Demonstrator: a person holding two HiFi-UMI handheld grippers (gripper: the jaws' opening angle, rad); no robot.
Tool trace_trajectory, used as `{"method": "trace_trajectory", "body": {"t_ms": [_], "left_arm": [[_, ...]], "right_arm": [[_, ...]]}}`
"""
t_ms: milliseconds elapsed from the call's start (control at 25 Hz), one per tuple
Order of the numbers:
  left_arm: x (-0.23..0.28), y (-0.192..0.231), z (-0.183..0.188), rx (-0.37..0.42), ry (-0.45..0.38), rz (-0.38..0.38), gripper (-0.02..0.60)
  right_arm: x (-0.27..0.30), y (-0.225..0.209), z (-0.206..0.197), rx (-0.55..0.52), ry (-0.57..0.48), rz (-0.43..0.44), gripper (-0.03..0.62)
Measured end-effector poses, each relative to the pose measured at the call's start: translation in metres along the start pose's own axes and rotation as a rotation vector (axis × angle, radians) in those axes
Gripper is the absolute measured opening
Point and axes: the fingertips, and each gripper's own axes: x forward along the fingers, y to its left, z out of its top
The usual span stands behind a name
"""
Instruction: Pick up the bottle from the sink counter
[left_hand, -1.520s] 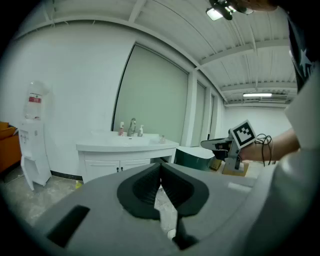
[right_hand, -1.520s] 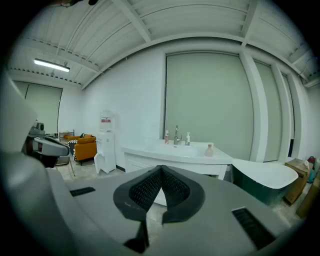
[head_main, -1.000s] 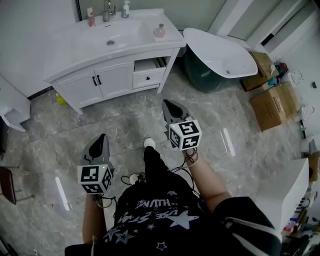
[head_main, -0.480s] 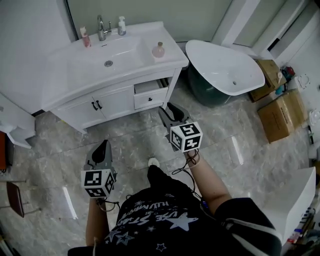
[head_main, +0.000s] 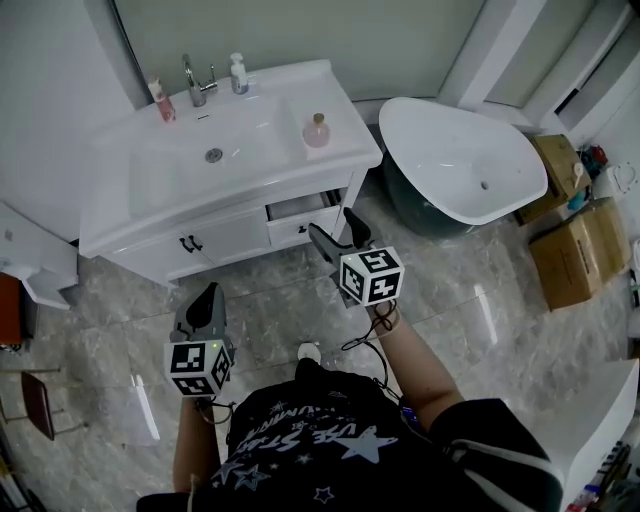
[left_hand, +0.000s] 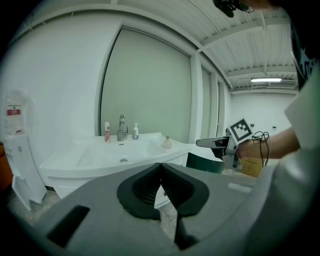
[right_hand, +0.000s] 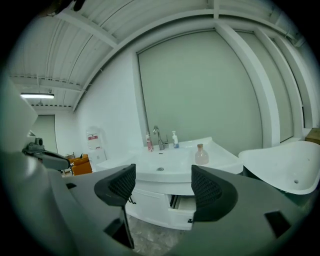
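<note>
The bottle, squat, pink and round with a stopper, stands on the white sink counter to the right of the basin. It also shows in the left gripper view and the right gripper view. My right gripper hangs in the air in front of the vanity, well short of the bottle. Its jaws are opening and nothing is between them. My left gripper is lower and further left, over the floor, with its jaws shut and empty.
At the back of the counter are a faucet, a pink tube and a soap dispenser. A vanity drawer stands ajar. A white bathtub is on the right, with cardboard boxes beyond it.
The person has stepped closer to the vanity, and both grippers came with them. The right gripper's jaws have gone from shut to wide apart. The left gripper stays shut.
</note>
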Motion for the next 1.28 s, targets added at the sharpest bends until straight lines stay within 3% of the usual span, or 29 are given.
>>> {"method": "trace_trajectory", "body": {"t_ms": [560, 840, 1280], "left_arm": [[0.054, -0.027, 0.024, 0.026, 0.004, -0.002, 0.018], [0.089, -0.008, 0.031, 0.023, 0.004, -0.031, 0.018], [0.208, 0.043, 0.069, 0.026, -0.003, -0.113, 0.018]], "right_arm": [[0.014, -0.062, 0.018, 0.034, -0.025, -0.017, 0.338], [0.042, -0.078, 0.028, 0.023, -0.017, -0.048, 0.339], [0.138, -0.120, 0.048, 0.003, 0.025, -0.108, 0.337]]}}
